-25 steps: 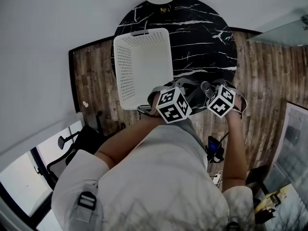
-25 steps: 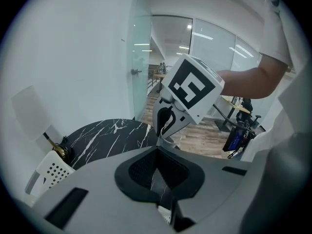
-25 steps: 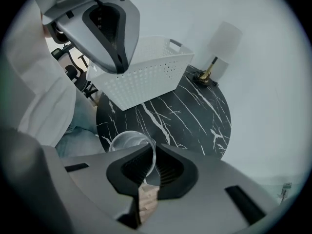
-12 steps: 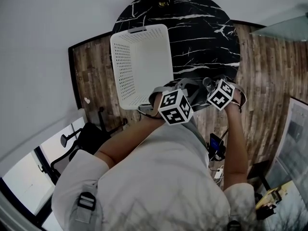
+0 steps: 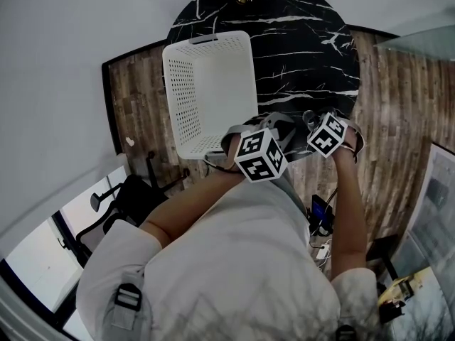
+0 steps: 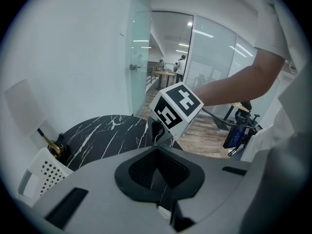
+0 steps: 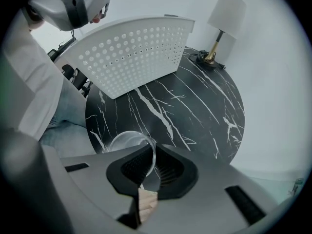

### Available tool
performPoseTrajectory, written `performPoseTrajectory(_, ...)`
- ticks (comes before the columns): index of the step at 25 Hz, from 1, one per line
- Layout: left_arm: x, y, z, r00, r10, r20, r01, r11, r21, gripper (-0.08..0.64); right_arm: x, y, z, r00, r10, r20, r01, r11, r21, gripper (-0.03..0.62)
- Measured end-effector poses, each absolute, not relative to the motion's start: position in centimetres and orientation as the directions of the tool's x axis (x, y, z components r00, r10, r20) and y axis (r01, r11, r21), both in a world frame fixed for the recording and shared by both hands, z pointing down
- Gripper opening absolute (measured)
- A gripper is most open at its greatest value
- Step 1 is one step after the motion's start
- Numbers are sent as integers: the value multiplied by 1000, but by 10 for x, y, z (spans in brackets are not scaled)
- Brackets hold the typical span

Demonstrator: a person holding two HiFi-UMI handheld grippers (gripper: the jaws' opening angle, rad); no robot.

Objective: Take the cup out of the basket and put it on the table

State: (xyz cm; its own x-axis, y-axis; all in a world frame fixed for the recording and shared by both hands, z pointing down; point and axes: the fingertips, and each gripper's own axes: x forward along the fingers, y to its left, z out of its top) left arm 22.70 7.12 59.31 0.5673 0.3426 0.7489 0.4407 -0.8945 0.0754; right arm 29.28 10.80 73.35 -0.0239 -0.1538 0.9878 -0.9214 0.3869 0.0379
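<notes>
Right claw (image 7: pixel 148 168): jaws clamped on the thin wall of the clear cup (image 7: pixel 130 144), one pad inside and one outside. The cup's round mouth shows at lower left of the right gripper view. In the head view the right claw (image 5: pixel 313 124) and cup (image 5: pixel 308 117) sit at centre right, over the near edge of the bench (image 5: pixel 298 48). Cannot tell whether the cup touches it. The cup is outside the basket (image 5: pixel 178 98).

Left claw (image 6: pixel 156 152): jaw tips together, nothing between them. In the head view the left claw (image 5: pixel 276 128) is just left of the right one, at the bench edge.

Bench: round, black marble with white veins. The white perforated basket stands on its left part, overhanging the edge at centre left of the head view.

Far edge of the bench: a lamp (image 7: pixel 224 18) with a white shade, upper right of the right gripper view.
</notes>
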Motion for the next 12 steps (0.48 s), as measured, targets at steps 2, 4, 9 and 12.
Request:
performPoseTrajectory(2, 228, 72, 594, 566, 343, 750, 440, -895, 77, 6, 294, 107, 736, -24, -155, 988, -921, 387, 39, 23)
performPoseTrajectory(4, 228, 73, 594, 565, 344, 750, 439, -895, 79, 6, 294, 107, 739, -25, -154, 988, -921, 387, 37, 23)
performPoseTrajectory(9, 227, 71, 596, 561, 344, 753, 438, -895, 83, 6, 294, 107, 743, -28, -147, 989, -920, 390, 32, 23)
performPoseTrajectory(12, 227, 71, 596, 560, 344, 753, 436, -896, 86, 6, 294, 107, 744, -28, -146, 989, -919, 392, 32, 23)
